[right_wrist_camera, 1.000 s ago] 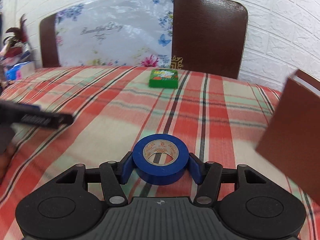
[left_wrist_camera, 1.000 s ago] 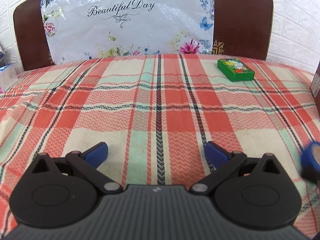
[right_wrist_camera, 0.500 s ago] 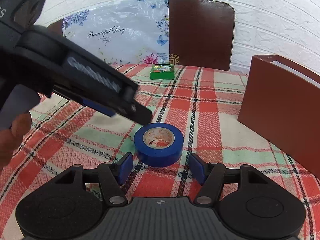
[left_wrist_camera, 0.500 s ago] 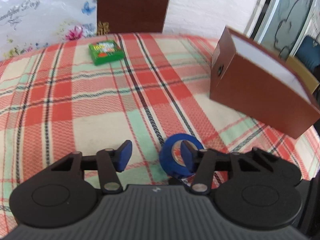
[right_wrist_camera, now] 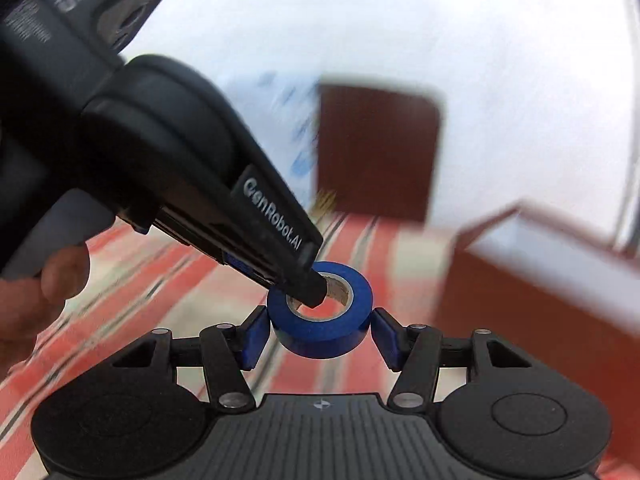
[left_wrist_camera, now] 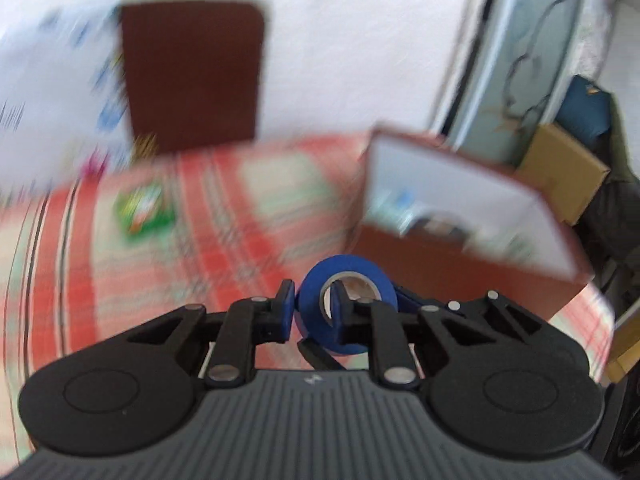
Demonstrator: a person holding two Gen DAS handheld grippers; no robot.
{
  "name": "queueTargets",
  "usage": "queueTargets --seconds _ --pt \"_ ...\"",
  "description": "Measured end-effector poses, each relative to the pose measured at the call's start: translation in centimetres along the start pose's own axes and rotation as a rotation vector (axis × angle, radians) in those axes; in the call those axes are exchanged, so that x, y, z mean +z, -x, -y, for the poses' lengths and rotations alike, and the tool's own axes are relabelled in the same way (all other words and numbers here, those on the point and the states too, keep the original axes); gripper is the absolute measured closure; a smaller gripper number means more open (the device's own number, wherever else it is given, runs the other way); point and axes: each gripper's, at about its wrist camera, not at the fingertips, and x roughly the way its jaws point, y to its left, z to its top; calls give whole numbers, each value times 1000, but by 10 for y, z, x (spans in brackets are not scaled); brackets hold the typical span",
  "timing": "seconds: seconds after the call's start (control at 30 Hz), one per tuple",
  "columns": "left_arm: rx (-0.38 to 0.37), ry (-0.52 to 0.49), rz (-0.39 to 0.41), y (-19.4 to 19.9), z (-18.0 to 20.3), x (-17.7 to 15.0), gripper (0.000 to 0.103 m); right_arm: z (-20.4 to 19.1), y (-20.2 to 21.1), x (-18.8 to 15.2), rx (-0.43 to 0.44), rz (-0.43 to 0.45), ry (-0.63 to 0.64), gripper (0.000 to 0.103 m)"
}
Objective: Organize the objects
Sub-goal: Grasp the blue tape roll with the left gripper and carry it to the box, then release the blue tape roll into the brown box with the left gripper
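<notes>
The blue tape roll [left_wrist_camera: 347,304] hangs in the air above the plaid cloth [left_wrist_camera: 208,240], pinched through its wall by the left gripper [left_wrist_camera: 310,312]: one finger [left_wrist_camera: 285,308] presses on the outside of the ring, the other sits inside the cardboard core, and its jaws have just closed down onto that wall. In the right wrist view the same roll [right_wrist_camera: 320,320] lies between the blue pads [right_wrist_camera: 253,336] of the right gripper [right_wrist_camera: 318,338], which stand just beside its flanks; whether they touch it cannot be told, though a sliver of gap seems to show on both sides, so this pair reads as spread around the roll rather than clamped. Its jaws have just drawn in a little, with the roll between them. The step in hand looks like a handover of the tape from right to left, with the left side now bearing it. Just beyond, the brown box [left_wrist_camera: 460,240] stands open with a white lining and a few blurred items inside, while a green packet [left_wrist_camera: 145,210] lies well apart on the cloth. The likely next move is to carry the roll over the box rim and release it inside; that calls for the right tongs to clear away first, and for a steady grip, since a hold on one wall lets the ring swing.
</notes>
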Motion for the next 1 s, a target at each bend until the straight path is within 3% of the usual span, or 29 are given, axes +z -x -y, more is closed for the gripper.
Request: queueTargets --seconds 0.17,0.33,0.43,0.53,0.63,0.77,1.0 --pt "-74 -87 34 -24 51 42 83 53 16 26 -145 111 -22 49" --pt "-129 -123 15 -67 88 54 82 106 13 24 -251 88 -67 49" --pt "-90 -147 -12 -90 100 51 80 133 2 16 -283 35 -123 48" --pt "-84 -112 -49 -98 91 44 79 149 -5 4 -305 -11 -183 44" --pt "-78 -80 -51 -91 76 41 79 152 -1 -6 -293 -1 -218 44" --pt "-68 -45 -6 -68 54 38 79 145 6 -9 -288 31 -249 44" --pt "35 23 62 -32 -9 17 71 102 18 5 -219 109 -204 44"
